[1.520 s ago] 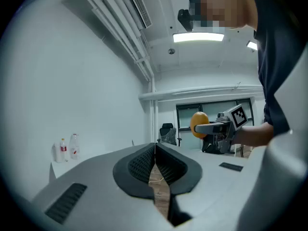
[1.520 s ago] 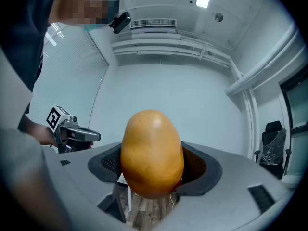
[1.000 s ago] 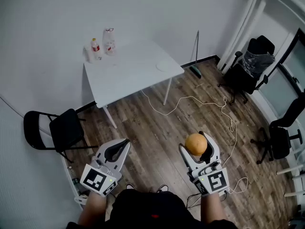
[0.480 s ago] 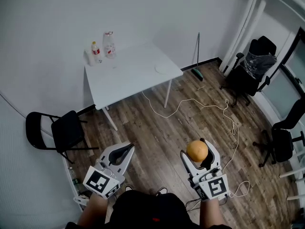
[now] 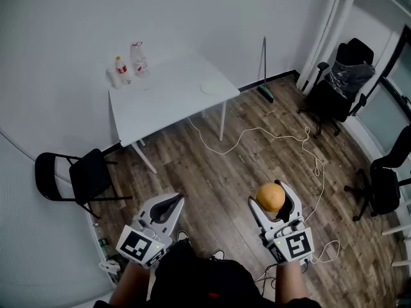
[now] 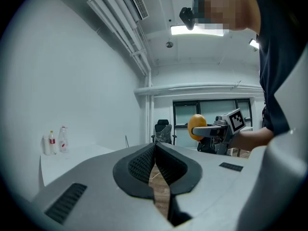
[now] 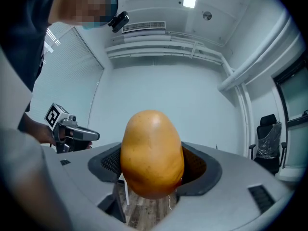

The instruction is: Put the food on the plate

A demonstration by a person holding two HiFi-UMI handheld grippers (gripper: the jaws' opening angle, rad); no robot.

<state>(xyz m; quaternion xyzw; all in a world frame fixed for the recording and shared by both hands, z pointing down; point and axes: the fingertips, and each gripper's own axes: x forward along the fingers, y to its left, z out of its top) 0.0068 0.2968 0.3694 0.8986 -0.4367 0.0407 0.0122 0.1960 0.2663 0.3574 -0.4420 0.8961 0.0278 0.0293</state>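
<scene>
An orange, egg-shaped fruit (image 5: 270, 196) sits clamped between the jaws of my right gripper (image 5: 275, 201), held over the wooden floor; it fills the middle of the right gripper view as the fruit (image 7: 152, 153). My left gripper (image 5: 169, 205) is shut with nothing in it, its dark pads (image 6: 144, 163) meeting at the tips. A small white plate (image 5: 210, 88) lies near the right edge of the far white table (image 5: 160, 104). In the left gripper view the fruit (image 6: 196, 126) shows far off in the right gripper.
Two water bottles (image 5: 128, 66) stand at the table's back left corner. A black folding chair (image 5: 80, 178) is at the left, office chairs (image 5: 343, 76) at the right. A white cable (image 5: 257, 136) snakes across the floor. A broom (image 5: 264, 76) leans on the wall.
The whole view has shifted slightly; both grippers sit a little lower in the picture. The fruit stays gripped in the right gripper and the left stays shut.
</scene>
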